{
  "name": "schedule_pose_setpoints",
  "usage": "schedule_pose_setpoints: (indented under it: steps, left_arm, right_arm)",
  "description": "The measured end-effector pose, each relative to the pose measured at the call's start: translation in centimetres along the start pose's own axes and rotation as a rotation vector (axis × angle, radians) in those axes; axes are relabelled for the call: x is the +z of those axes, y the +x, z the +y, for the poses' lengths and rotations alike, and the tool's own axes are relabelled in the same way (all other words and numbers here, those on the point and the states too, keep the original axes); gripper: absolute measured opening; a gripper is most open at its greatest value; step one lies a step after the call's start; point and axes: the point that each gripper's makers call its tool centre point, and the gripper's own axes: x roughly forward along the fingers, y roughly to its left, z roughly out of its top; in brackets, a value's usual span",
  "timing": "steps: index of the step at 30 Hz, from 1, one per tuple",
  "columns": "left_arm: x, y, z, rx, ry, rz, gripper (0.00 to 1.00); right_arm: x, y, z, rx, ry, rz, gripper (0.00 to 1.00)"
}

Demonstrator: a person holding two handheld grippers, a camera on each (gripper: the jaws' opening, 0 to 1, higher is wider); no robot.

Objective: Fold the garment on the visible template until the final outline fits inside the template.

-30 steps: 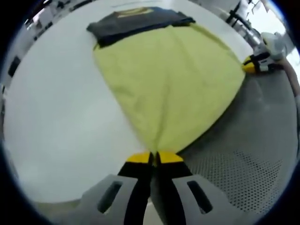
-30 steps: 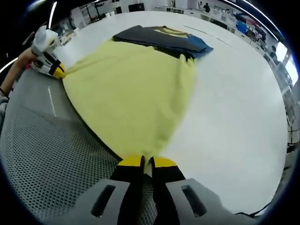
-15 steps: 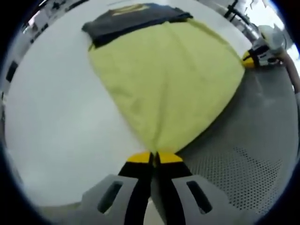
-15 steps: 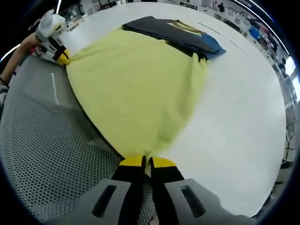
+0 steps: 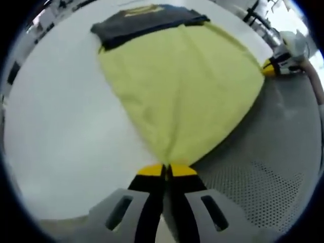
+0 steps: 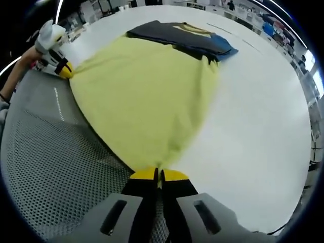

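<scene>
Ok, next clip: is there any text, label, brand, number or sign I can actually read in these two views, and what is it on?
No text can be read.
Dark shirt: a yellow print on its chest, too blurred to tell whether it is lettering.
Yellow garment: plain, no print or label seen.
Left gripper and right gripper: yellow tips, no markings seen.
Background shelves: too small and blurred.

A garment [image 5: 182, 86] is lying spread across the bench [image 5: 55, 116], its far end overlapping a folded garment [image 5: 142, 20], its near corners reaching the left gripper [image 5: 167, 169] and right gripper [image 6: 158, 174] beside a perforated mat [image 6: 55, 172].
</scene>
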Motion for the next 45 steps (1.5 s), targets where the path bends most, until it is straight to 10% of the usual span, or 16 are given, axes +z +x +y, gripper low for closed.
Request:
schedule_pose_setpoints:
  steps: [45]
  left_arm:
    - [2.5,-7.9,-2.0,-0.023,-0.018,-0.270,0.00]
  right_arm:
    - [4.3,-9.5,0.6,-0.079,0.007,-0.341,0.02]
